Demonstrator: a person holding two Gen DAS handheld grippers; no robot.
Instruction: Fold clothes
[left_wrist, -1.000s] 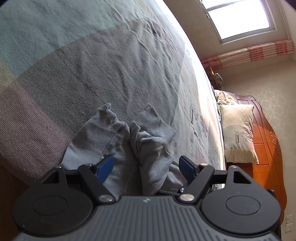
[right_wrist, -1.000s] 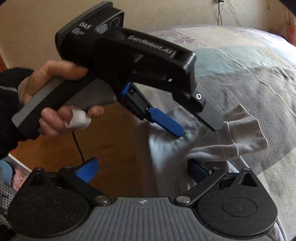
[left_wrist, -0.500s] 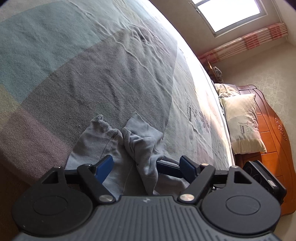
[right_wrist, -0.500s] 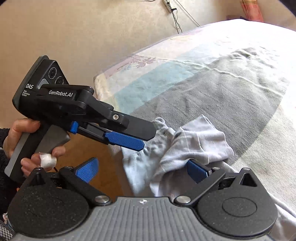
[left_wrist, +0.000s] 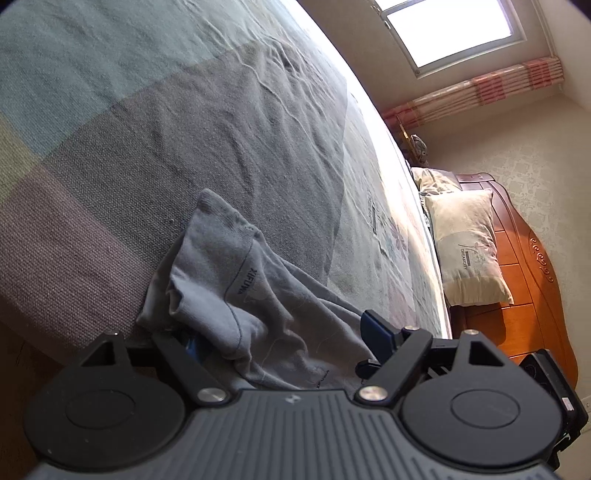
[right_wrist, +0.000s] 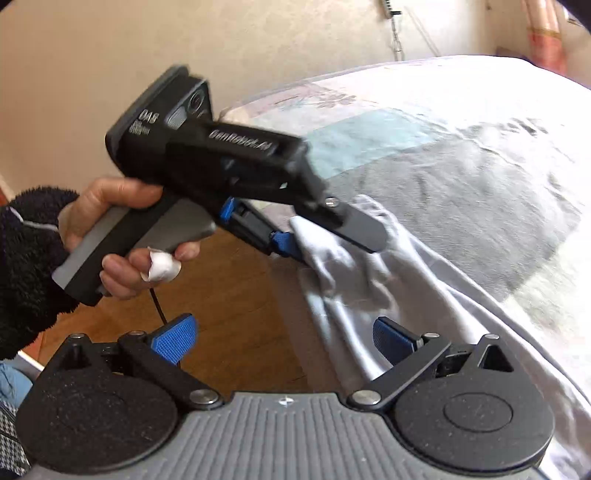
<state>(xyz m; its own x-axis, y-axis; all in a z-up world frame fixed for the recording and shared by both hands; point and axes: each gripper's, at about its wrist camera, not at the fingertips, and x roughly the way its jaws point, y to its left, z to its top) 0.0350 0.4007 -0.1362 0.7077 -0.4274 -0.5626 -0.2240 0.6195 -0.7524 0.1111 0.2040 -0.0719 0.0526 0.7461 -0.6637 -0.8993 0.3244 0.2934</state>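
The right gripper gapes wide, holding nothing. The left gripper has its fingers spread around the crumpled pale-grey cotton garment, which hangs over the patchwork bed's edge. Closing on bunched layers could drag it floorward.

grey garment: soft matt knit cloth, creased, lower centre. bedspread: coarse woven cloth, matt, upper left. headboard: glossy varnished wood, right edge. pillow: matt cloth. left gripper: matt black plastic body with bright metal screw heads; ribbed blue pads. floor: polished wood. sleeve: fuzzy black fleece.
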